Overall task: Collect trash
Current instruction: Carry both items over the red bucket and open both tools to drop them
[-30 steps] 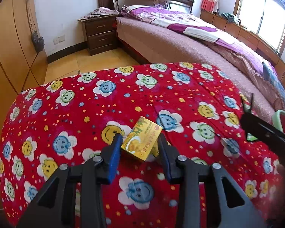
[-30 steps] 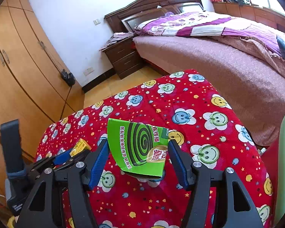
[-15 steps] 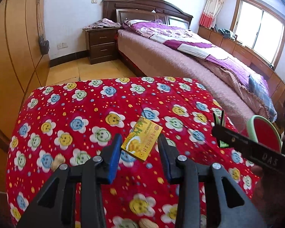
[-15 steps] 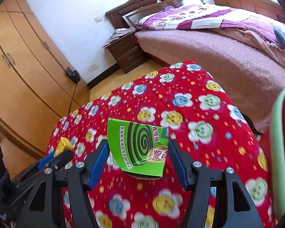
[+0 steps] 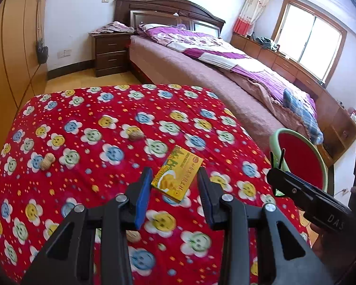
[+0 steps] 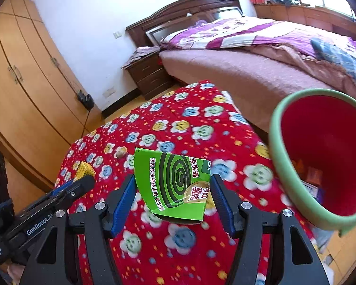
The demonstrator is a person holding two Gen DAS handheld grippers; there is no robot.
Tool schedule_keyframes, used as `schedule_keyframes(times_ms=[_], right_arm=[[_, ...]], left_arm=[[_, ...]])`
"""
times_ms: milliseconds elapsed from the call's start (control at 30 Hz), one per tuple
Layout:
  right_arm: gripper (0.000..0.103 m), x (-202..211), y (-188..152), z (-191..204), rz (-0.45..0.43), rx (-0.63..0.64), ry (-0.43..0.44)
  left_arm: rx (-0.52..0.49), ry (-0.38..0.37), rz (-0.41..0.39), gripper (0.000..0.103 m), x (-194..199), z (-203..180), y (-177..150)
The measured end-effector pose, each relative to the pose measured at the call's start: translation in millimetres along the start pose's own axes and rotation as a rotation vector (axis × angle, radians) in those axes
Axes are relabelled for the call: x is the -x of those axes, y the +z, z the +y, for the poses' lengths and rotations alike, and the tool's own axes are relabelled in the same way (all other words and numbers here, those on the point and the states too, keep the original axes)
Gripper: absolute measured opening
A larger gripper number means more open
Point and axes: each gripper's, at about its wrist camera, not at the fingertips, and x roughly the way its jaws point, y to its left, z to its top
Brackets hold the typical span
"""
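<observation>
My left gripper (image 5: 174, 185) is shut on a small yellow box (image 5: 176, 177) and holds it above the red flowered table (image 5: 83, 109). My right gripper (image 6: 172, 191) is shut on a green mosquito-coil box (image 6: 172, 182), raised above the table (image 6: 178, 123) beside the red bin with a green rim (image 6: 282, 166). The bin (image 5: 299, 156) stands off the table's right edge; some trash lies at its bottom. The left gripper with the yellow box (image 6: 84, 169) shows at the left of the right wrist view. The right gripper (image 5: 276, 166) shows at the right of the left wrist view.
Peanut shells (image 5: 135, 135) (image 5: 47, 162) (image 5: 133, 236) lie on the table. A bed (image 5: 225, 71) stands behind the table, a nightstand (image 5: 110, 54) at its head, a wooden wardrobe (image 6: 23, 90) on the left.
Both grippers have risen and pulled back with their boxes. The right gripper has swung right, so the bin now looms close on its right.
</observation>
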Motion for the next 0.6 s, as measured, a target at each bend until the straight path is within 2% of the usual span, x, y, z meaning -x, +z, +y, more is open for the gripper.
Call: schedule_keyframes(times_ms=[367, 600], right_arm=[[0.065, 46, -10, -39, -0.080, -0.050, -0.037], [0.065, 67, -13, -77, -0.132, -0.096, -0.106]], left_arm=[[-0.056, -0.027, -0.001, 0.039, 9, -47, -8], [-0.102, -0.061, -0.002, 0.039, 5, -80, -8]])
